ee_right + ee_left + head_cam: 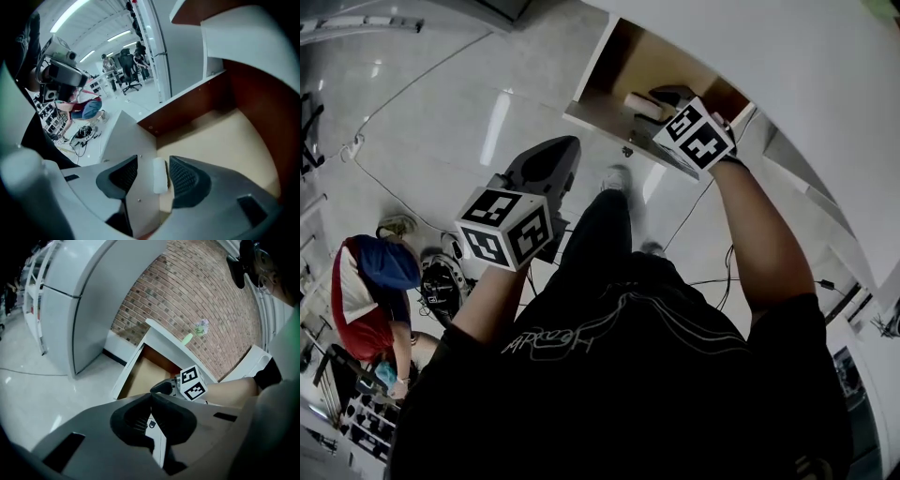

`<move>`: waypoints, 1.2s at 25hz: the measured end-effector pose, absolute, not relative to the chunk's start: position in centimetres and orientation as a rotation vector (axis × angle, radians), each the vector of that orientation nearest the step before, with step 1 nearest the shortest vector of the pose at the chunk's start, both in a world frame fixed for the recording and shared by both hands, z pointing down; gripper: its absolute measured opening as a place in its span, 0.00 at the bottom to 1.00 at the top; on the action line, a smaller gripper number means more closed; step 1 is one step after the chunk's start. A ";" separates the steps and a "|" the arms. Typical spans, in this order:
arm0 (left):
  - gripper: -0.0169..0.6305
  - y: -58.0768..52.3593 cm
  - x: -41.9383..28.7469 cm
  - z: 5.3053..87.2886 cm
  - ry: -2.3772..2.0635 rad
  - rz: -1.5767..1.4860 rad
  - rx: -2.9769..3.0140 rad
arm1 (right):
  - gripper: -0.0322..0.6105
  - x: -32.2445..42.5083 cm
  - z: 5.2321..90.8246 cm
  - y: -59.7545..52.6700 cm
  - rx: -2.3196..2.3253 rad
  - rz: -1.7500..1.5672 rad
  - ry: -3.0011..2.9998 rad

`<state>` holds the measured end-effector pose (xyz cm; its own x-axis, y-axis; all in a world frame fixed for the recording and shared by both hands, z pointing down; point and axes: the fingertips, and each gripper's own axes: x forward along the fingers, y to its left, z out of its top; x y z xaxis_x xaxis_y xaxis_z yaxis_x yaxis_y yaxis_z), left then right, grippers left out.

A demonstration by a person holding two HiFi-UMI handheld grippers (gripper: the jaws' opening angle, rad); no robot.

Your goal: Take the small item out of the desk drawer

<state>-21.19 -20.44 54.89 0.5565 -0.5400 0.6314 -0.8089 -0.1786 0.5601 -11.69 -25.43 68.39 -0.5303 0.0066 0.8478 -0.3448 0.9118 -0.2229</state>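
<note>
The desk drawer (623,70) stands pulled out, its tan floor (220,136) bare. A small pale roll-shaped item (159,176) lies just inside the white drawer front (126,140); in the head view the item (642,105) sits at the drawer's near edge. My right gripper (152,173) reaches into the drawer with its jaws open on either side of the item, pads not pressing on it. In the head view the right gripper (661,98) is at the drawer's right end. My left gripper (548,164) hangs over the floor, shut and empty, its jaws (151,404) meeting.
The white desk top (825,112) runs over the drawer. A person in red and blue (370,291) crouches at the left beside gear and cables (394,192) on the shiny floor. A grey cabinet (79,310) and a brick wall (201,291) stand behind.
</note>
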 end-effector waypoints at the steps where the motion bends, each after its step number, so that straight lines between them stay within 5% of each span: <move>1: 0.06 -20.4 -21.4 55.2 -1.100 0.355 1.842 | 0.36 -11.7 69.4 -25.7 0.228 0.456 -2.073; 14: 0.06 -20.8 -22.8 58.0 -1.109 0.337 1.777 | 0.36 -10.0 77.2 -25.5 0.074 0.494 -1.846; 19: 0.06 -20.3 -23.0 59.6 -1.109 0.359 1.759 | 0.27 -10.2 78.1 -25.2 0.029 0.499 -1.831; 30: 0.06 -19.2 -22.1 60.7 -1.101 0.360 1.737 | 0.25 -10.3 78.2 -25.1 0.053 0.561 -1.820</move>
